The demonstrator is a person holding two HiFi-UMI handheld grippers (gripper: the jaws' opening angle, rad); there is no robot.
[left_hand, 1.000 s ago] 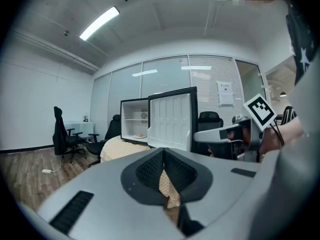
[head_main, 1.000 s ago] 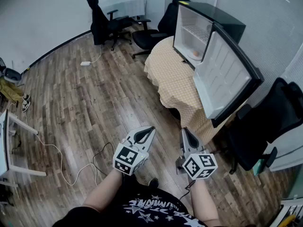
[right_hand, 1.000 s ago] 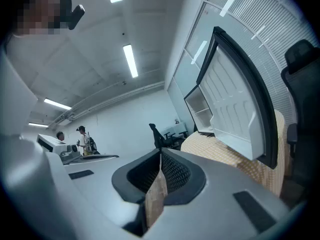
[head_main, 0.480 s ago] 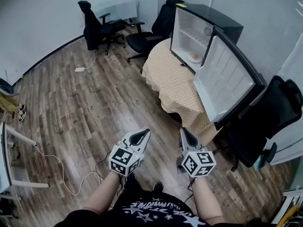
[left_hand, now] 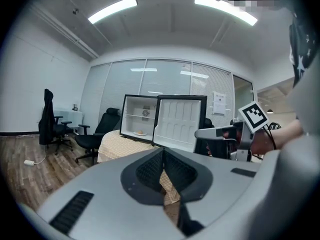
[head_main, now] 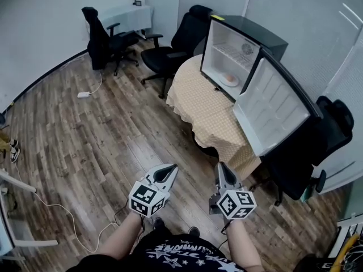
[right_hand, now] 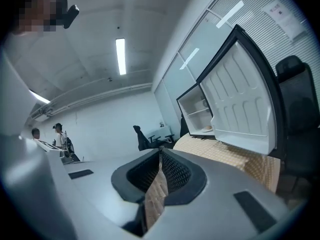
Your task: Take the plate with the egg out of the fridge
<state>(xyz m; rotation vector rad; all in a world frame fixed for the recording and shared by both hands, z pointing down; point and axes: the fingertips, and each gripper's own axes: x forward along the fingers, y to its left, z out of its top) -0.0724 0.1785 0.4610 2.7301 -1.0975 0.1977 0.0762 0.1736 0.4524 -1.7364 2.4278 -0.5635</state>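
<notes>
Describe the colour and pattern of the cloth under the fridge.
The cloth is tan-yellow with a fine checked pattern. It shows best in the head view.

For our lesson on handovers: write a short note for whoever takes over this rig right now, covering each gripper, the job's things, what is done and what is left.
Left gripper: shut, empty.
Right gripper: shut, empty.
Both are over the floor, well short of the fridge.
Plate with egg: at the fridge's bottom, under the shelf.
Done: door is open.
Left: reach in, grip the plate, bring it out.
</notes>
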